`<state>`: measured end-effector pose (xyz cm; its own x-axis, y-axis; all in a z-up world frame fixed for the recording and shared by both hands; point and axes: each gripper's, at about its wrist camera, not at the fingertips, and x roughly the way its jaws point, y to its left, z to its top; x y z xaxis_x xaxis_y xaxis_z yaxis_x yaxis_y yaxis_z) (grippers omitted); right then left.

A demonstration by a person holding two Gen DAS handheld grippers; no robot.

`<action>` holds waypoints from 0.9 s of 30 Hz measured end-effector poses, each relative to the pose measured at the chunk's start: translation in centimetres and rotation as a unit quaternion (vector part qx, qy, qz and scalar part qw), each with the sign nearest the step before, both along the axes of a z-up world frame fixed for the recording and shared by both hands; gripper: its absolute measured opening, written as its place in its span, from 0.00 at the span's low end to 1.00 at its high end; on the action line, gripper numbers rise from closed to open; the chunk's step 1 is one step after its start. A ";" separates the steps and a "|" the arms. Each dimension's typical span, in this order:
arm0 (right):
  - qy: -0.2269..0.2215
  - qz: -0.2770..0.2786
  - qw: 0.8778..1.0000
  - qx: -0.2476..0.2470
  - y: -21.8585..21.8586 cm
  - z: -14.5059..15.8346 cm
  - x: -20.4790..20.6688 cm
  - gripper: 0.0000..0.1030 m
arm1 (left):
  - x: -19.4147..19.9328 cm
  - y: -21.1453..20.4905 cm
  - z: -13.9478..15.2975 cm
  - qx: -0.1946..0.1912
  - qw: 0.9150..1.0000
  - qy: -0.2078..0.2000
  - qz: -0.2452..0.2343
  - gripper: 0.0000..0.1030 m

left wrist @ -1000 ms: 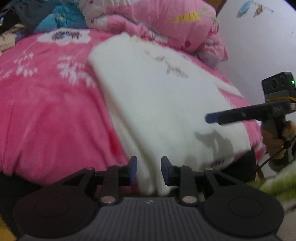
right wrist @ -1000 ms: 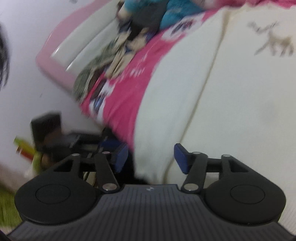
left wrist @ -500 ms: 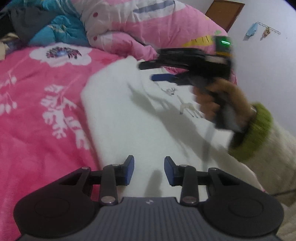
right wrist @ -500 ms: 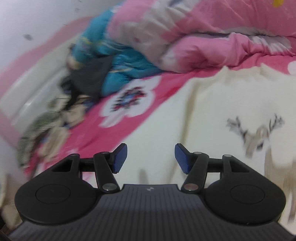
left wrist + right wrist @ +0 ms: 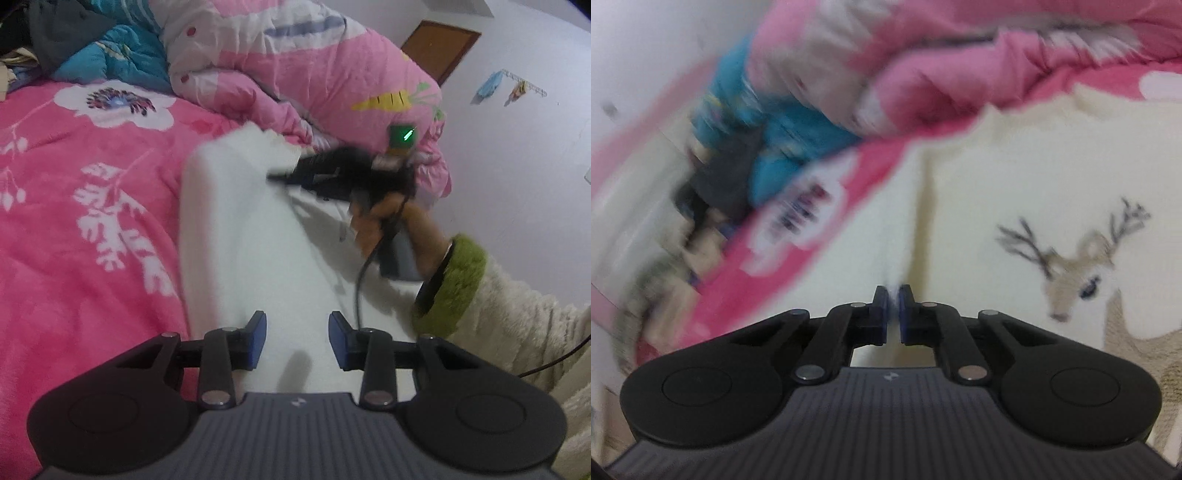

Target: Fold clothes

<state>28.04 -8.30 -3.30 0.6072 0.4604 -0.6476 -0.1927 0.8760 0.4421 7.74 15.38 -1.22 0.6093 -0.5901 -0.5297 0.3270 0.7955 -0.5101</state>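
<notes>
Pink floral bedding (image 5: 92,229) is covering the bed under my work, with a bunched pink quilt (image 5: 314,74) carrying a carrot print lying at the far side, a blue cloth (image 5: 110,59) piled beside it, and a white wall with a brown door (image 5: 439,50) standing behind. A cream fleece sweater (image 5: 251,251) with a deer picture (image 5: 1082,280) on it is lying spread on the bedding, reaching from just in front of me toward the quilt. My left tongs (image 5: 297,341) are hovering over the near end of the sweater, partly open, with nothing between the blue pads (image 5: 258,339). My right tongs (image 5: 893,310) are pinching a raised ridge of the sweater near its far edge, pressed almost together with a thin bit of white fleece showing in the slit between them. From the left wrist view, my right hand (image 5: 384,225) is gripping the handle, a green cuff (image 5: 454,288) is circling my wrist, and a black cable (image 5: 360,280) is trailing down from it. The deer is sitting just to the right of the pinched ridge.
</notes>
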 end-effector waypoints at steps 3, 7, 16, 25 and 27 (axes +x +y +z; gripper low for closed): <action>0.001 0.006 0.999 -0.033 0.8 0.3 -0.1 0.11 | -0.4 0.8 0.4 0.002 1.000 -0.015 0.021 0.37; -0.037 -0.022 0.992 -0.116 1.7 3.3 -1.4 0.32 | -0.4 1.4 0.5 0.024 0.998 -0.036 0.052 0.50; -0.093 0.202 0.960 -0.167 12.8 8.7 -6.3 0.66 | 1.4 0.4 -1.0 0.034 0.998 -0.039 0.043 0.54; -0.078 0.325 0.888 -0.315 17.2 5.5 -8.8 0.25 | 1.3 0.6 -0.8 0.062 0.995 -0.071 0.019 0.56; -0.075 0.314 0.902 -0.287 15.9 6.0 -8.9 0.19 | 1.4 1.7 -0.2 0.077 0.993 -0.084 0.033 0.56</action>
